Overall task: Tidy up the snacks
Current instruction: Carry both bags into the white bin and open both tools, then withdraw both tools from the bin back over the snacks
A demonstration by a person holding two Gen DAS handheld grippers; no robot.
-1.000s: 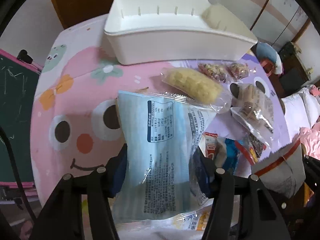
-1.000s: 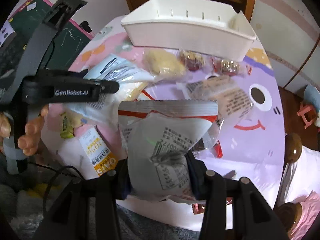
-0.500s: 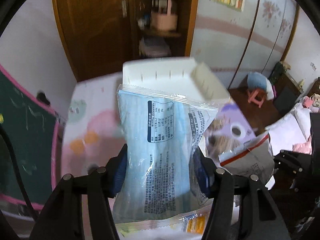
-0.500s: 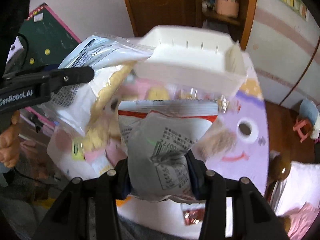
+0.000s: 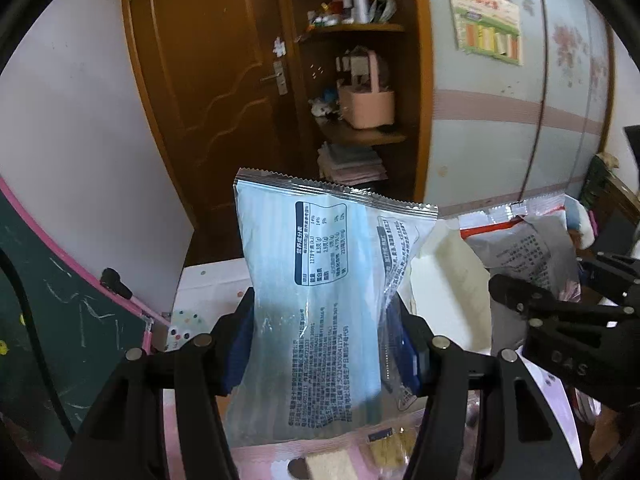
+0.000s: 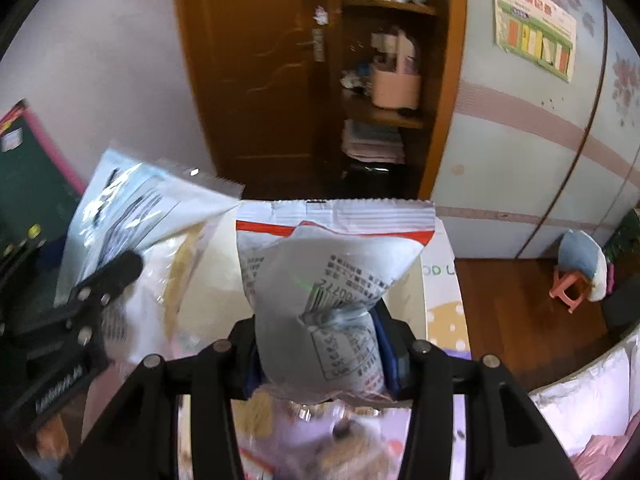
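On the left there is a green chalkboard [image 5: 60,320] with a pink edge. Next to it, the left claw [image 5: 326,344] squeezes a light blue snack bag [image 5: 316,292] by its lower part, one blue pad on each side. The bag stands up tall in the air, with its crinkly top edge up and black writing facing the camera (the writing is too small to read). Under it you can see a bit of the pink tabletop [image 5: 264,460]. Just to the right of the blue bag is the cream wall of a white bin [image 5: 452,280].

Further right, the right claw [image 6: 320,350] pinches a white snack bag [image 6: 332,280] with a red stripe near its top. The bag is squashed thin where the pads press it, and it is up in the air too. The white bin [image 6: 436,276] is right behind it.

Behind everything stand a brown wooden door [image 5: 208,92] and a shelf with a pink basket [image 5: 366,106]. On the far right, a small pink stool [image 6: 570,290] sits on the floor.
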